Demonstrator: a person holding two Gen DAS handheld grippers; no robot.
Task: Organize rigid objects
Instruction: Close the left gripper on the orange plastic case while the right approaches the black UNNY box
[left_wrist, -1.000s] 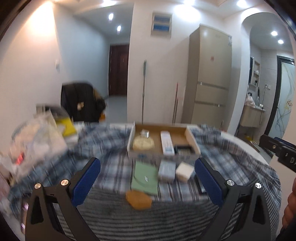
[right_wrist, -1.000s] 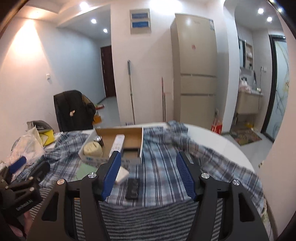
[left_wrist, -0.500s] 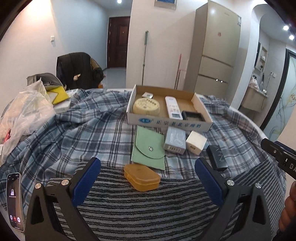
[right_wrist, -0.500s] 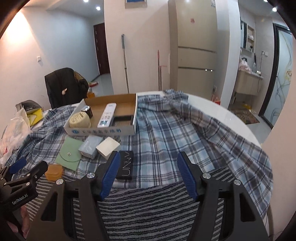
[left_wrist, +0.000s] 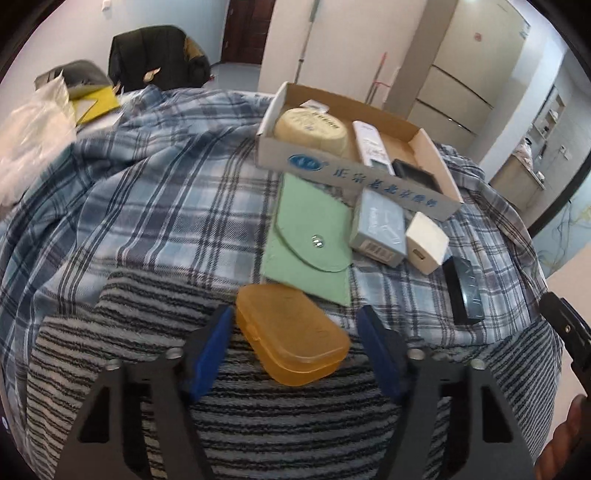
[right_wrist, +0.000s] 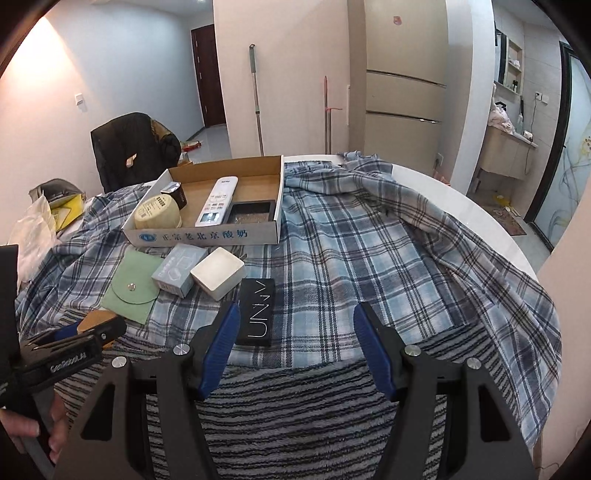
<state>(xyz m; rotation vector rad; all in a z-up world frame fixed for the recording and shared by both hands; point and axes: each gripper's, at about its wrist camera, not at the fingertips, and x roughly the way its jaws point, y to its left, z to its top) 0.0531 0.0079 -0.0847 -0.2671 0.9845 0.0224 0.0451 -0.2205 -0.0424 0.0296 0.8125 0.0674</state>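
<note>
Our left gripper (left_wrist: 295, 325) is closing around the orange case (left_wrist: 291, 334), pads not yet touching, just in front of the cardboard box (left_wrist: 354, 177). Our right gripper (right_wrist: 295, 325) hangs half-open and empty, the black case (right_wrist: 256, 312) just left of its gap.

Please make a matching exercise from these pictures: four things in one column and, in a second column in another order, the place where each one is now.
Things:
1. orange case
2. remote control
3. black box
4. green pouch

Places:
A. inside the cardboard box
B. between the fingers of the left claw
C. just ahead of the right claw, near its left finger
D. flat on the checked cloth, in front of the cardboard box

Pairs: 1-B, 2-A, 3-C, 4-D
</note>
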